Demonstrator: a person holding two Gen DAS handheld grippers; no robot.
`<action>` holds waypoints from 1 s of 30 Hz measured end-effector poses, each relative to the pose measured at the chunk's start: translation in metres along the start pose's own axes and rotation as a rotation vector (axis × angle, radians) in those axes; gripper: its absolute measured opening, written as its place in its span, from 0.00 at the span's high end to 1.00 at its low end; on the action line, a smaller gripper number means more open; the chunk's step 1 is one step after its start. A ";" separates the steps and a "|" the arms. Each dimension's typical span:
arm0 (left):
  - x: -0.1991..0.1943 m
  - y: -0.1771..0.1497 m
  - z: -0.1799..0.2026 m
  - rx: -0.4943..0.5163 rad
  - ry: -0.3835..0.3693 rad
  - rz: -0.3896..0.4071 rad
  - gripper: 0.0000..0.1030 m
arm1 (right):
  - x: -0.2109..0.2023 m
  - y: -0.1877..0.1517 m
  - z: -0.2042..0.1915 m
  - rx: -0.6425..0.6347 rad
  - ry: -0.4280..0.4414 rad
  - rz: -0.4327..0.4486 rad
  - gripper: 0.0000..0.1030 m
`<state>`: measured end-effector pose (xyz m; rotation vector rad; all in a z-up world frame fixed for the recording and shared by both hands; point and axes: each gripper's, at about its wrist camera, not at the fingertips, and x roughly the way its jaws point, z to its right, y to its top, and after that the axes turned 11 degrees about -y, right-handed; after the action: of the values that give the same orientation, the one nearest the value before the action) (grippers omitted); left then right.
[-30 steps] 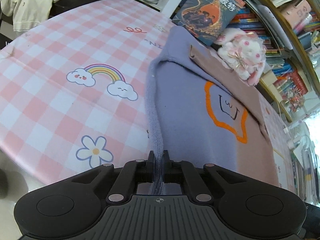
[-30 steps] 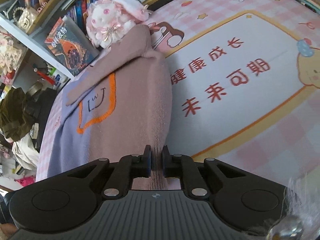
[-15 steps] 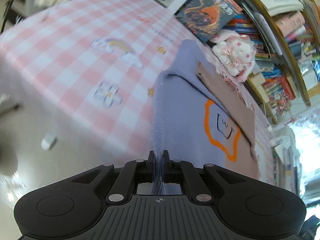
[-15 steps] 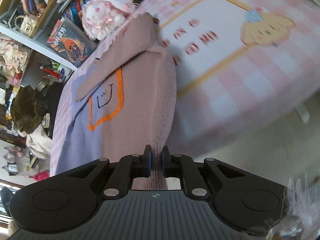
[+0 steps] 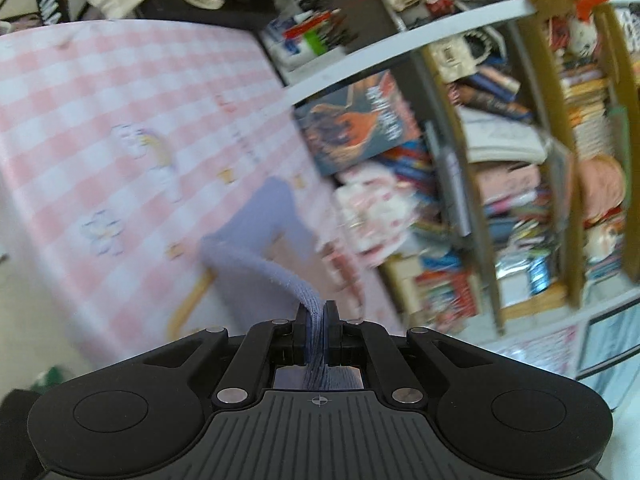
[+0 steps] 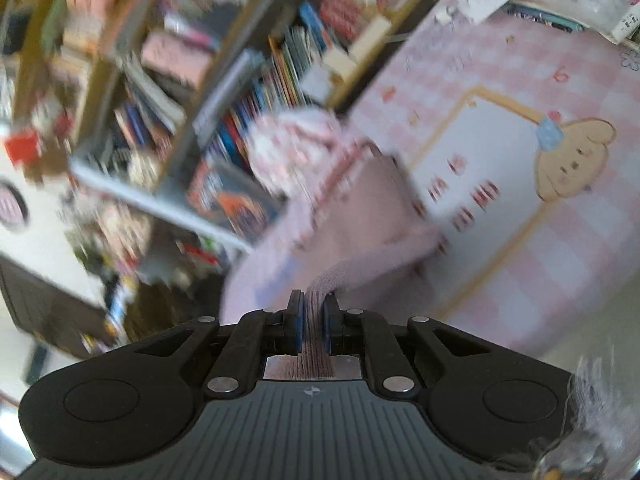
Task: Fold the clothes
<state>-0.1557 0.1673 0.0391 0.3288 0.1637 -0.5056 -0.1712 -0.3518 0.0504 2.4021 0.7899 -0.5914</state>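
Note:
A sweater, lavender on one half [image 5: 256, 240] and dusty pink on the other [image 6: 376, 216], lies on the pink checked table cover [image 5: 80, 112]. My left gripper [image 5: 316, 312] is shut on the lavender ribbed hem and holds it lifted above the table. My right gripper [image 6: 314, 304] is shut on the pink ribbed hem and holds it lifted too. The near part of the sweater arches up from the table toward both grippers. Both views are blurred by motion.
A bookshelf [image 5: 500, 160] packed with books and toys stands behind the table. A pink plush toy [image 6: 296, 148] sits at the sweater's far end. A poster-like book [image 5: 360, 124] leans by the shelf. The cover shows a cartoon dog print [image 6: 572, 160].
Both grippers have risen and tilted up, lifting the sweater's hem off the table. The views now face the bookshelf rather than down on the sweater.

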 end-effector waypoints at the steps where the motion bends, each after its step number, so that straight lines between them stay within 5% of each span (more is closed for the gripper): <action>1: 0.006 0.004 0.003 -0.007 -0.016 0.004 0.96 | 0.001 0.006 -0.001 0.029 0.018 0.018 0.92; 12: 0.070 0.057 0.004 -0.082 -0.096 0.030 0.96 | 0.046 0.058 -0.033 0.035 0.030 0.103 0.92; 30: 0.157 0.105 -0.010 -0.015 -0.002 -0.081 0.96 | 0.128 0.100 -0.042 0.047 -0.051 0.128 0.92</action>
<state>0.0314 0.1875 0.0208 0.3078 0.1799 -0.5844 -0.0037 -0.3428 0.0464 2.4482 0.6017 -0.6225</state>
